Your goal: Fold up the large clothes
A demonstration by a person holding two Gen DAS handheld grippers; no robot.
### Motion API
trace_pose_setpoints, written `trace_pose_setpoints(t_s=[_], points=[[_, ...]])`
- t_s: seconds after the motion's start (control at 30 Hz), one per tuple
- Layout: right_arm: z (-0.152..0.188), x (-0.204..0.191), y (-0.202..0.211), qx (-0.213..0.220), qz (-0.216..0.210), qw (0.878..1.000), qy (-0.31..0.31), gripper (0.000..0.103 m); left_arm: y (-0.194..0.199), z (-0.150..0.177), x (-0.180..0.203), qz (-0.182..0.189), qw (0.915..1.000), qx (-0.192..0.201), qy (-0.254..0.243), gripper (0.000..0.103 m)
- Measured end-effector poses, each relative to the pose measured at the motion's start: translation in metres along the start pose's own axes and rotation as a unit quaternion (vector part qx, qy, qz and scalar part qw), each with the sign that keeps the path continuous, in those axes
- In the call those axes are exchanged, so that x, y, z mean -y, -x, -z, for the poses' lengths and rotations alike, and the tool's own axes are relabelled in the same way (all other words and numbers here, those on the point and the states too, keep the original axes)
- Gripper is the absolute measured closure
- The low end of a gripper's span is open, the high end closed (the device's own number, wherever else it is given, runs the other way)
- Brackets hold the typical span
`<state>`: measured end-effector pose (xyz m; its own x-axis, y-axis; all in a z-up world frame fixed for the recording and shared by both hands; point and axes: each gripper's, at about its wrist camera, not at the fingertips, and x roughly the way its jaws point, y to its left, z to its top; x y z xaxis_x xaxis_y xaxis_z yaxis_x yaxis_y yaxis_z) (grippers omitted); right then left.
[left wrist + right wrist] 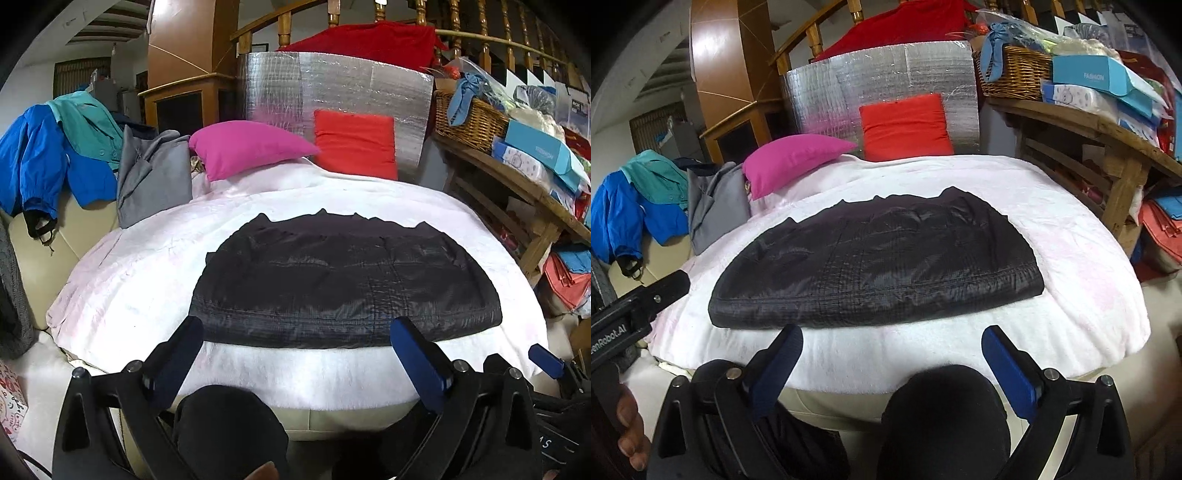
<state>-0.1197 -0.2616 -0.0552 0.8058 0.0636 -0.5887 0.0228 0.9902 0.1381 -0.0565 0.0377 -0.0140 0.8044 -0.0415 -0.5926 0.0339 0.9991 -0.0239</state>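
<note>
Left wrist view: blue jacket (33, 166) and grey garment (151, 177) are hanging at frame left, waiting unfolded. Black jacket (347, 280) is lying at frame centre on the white blanket (147, 280), looking already folded into a flat rectangle. Left gripper (297, 332) is hovering wide, holding nothing, at the jacket's near edge. Right gripper (892, 341) is hovering wide and empty too. Judging: one piece done, pile left.
</note>
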Motion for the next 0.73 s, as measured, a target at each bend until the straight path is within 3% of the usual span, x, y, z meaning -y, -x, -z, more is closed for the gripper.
trace_pose_setpoints(t_s=[0.17,0.73], points=[[0.0003,0.0017,0.0010,0.003,0.012,1.000,0.003,0.004,-0.0026,0.0032,0.0060,-0.016,0.9997,-0.009,-0.015,0.002],[0.0001,-0.0029,0.0073,0.012,0.032,0.999,0.016,0.004,0.0042,0.0093,0.0079,0.009,0.9998,-0.002,-0.020,0.002]])
